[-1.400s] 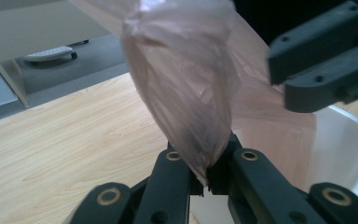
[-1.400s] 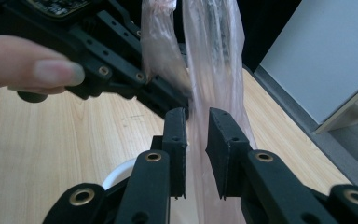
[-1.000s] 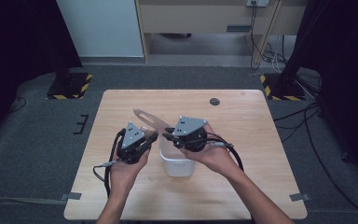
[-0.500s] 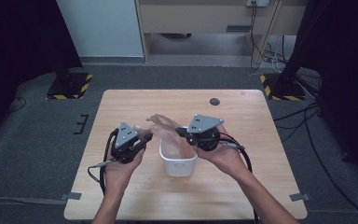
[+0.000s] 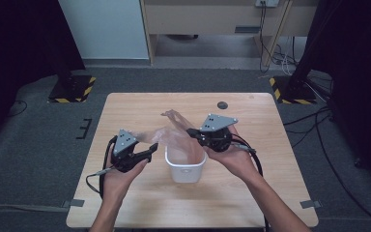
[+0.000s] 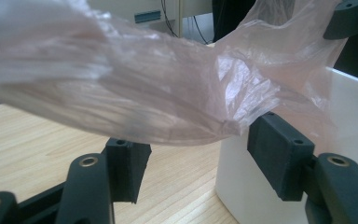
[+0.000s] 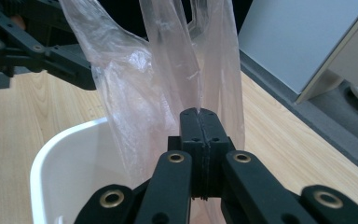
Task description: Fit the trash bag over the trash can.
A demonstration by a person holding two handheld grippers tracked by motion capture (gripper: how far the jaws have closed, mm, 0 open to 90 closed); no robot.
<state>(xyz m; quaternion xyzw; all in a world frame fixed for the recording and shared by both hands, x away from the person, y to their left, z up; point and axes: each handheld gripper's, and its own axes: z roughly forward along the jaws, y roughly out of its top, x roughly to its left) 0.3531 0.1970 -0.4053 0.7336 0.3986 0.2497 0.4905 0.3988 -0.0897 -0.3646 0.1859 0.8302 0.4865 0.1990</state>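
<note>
Translucent bag [image 5: 176, 137] veiling white bin [image 5: 186, 169]

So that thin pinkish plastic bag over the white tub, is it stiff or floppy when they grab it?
Probably very floppy: the plastic bag drapes and creases where the right gripper pinches it shut. Likely very light too, since a thin pinched edge holds it up. It may slip: it lies loosely between the left gripper's open jaws, beside the white tub.

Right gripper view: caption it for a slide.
Right gripper shut on thin translucent pink plastic bag above white plastic bin.
</note>
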